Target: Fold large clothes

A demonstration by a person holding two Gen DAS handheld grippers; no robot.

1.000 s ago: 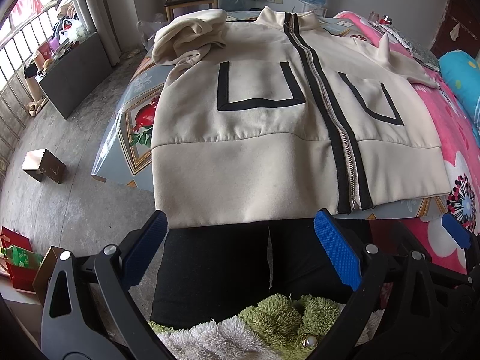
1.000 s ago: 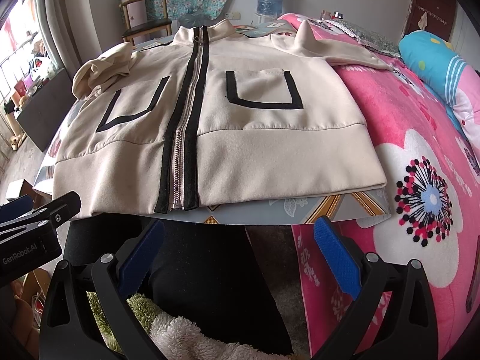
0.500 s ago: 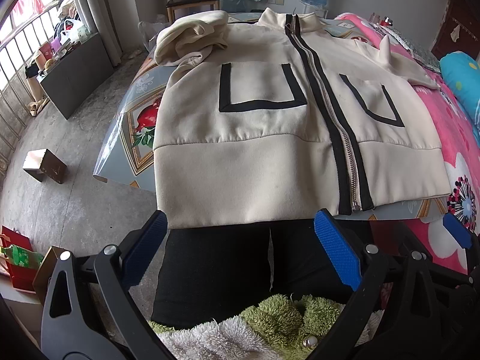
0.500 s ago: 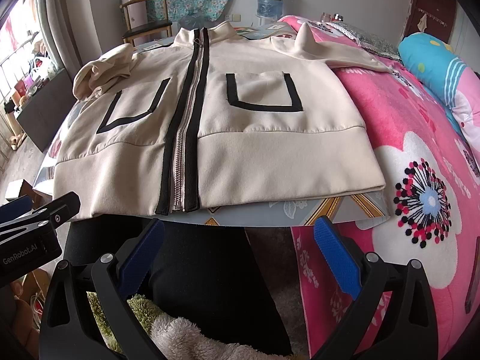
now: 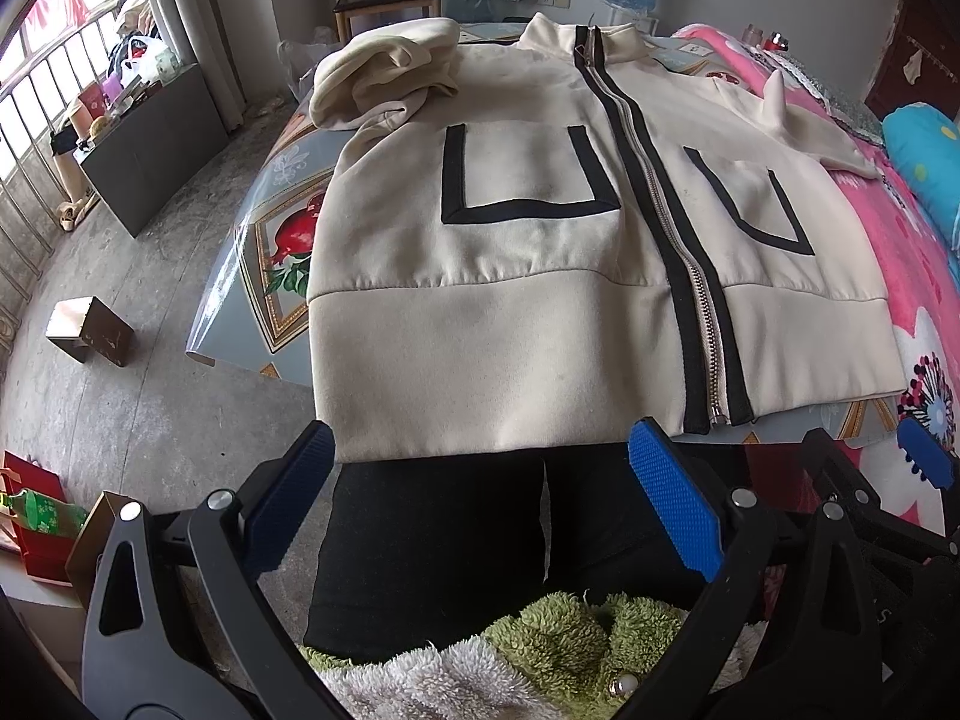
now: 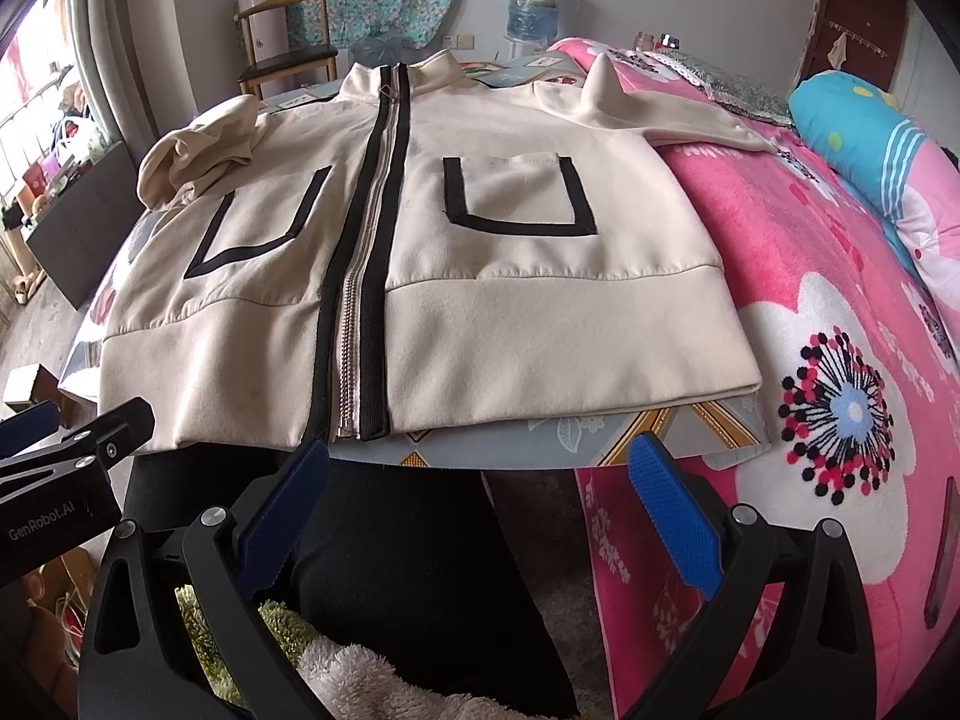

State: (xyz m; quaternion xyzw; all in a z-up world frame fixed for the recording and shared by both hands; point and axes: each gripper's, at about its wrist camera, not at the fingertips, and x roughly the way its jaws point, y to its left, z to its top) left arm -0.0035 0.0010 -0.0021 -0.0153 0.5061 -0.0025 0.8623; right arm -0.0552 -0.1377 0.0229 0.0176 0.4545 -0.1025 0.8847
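Cream jacket [image 5: 510,300] flat on counter [image 5: 264,276], zipped, hem toward me, overhanging near edge. My left tongs [image 5: 480,504] wide, empty, just short of hem. My right tongs [image 6: 480,504] wide, empty. Pink blanket [image 6: 840,276] beside counter.

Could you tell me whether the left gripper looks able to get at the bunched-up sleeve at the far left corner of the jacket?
Probably yes. The left gripper is open and empty, below the hem, and the bunched sleeve lies uncovered on top of the jacket with nothing between them, though it sits at the far end.
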